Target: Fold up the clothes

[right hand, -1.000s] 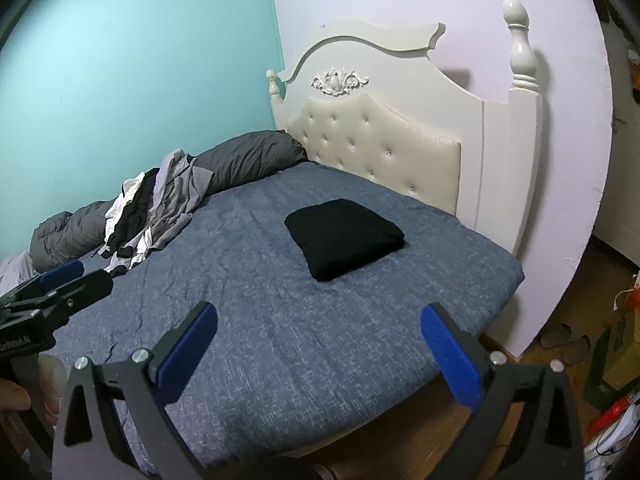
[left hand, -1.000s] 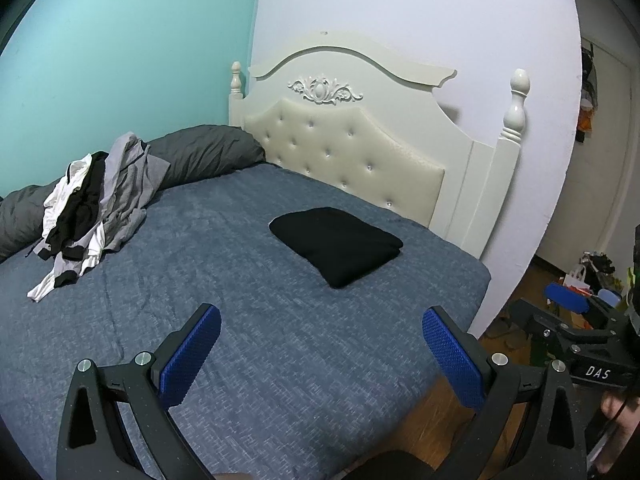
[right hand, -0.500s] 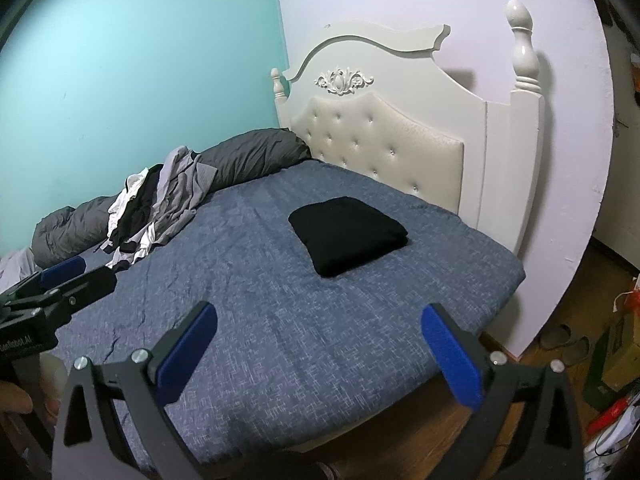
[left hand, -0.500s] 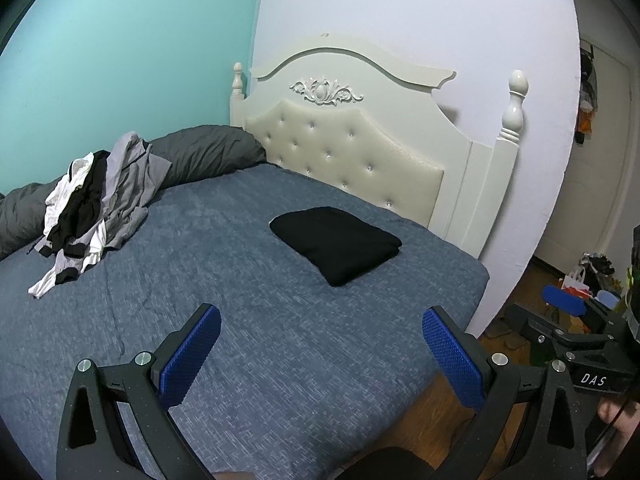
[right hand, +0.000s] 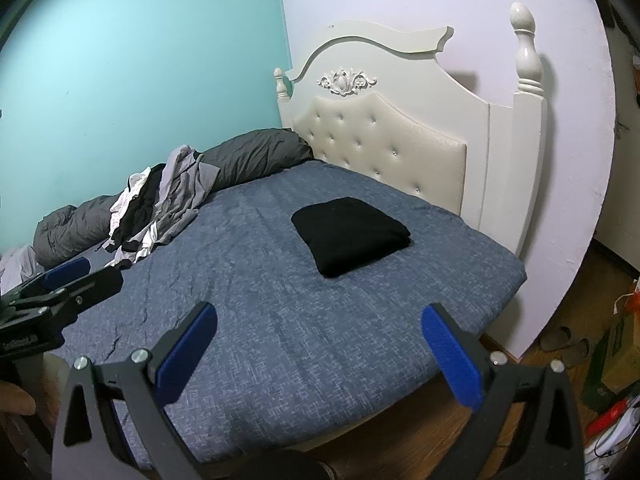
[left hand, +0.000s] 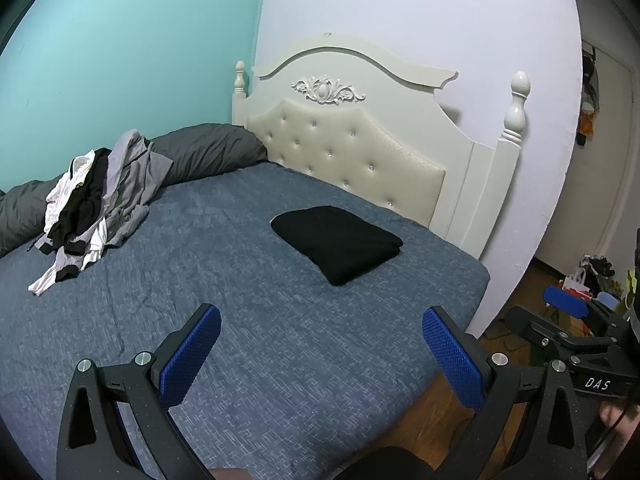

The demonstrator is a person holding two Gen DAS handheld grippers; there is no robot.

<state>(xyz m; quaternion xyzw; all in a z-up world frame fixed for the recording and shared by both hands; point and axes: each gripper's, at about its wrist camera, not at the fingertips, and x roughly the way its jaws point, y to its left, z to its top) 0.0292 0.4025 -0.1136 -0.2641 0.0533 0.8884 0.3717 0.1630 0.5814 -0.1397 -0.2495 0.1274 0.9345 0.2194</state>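
both grippers are hanging over the near edge of the bed (left hand: 240, 344) with nothing in them. my left gripper (left hand: 322, 354) has its blue pads spread wide apart, and the right gripper (right hand: 320, 348) is spread just as wide. each one also shows up at the edge of the other's camera.

the folded black garment (left hand: 338, 242) sits on the blue cover well ahead of both sets of fingers, up toward the headboard (left hand: 360, 160) but not touching it. from the left wrist it's ahead and a bit right of centre; from the right wrist it's nearly dead centre (right hand: 352, 236). it's a flat, roughly rectangular bundle lying diagonal to the bed, its long axis running from far-left to near-right, one corner pointing back at me.

the unfolded clothes pile (left hand: 92, 200), white, black and grey stuff, is heaped far off to the left against the dark grey pillows (left hand: 204, 152), well apart from the black bundle.
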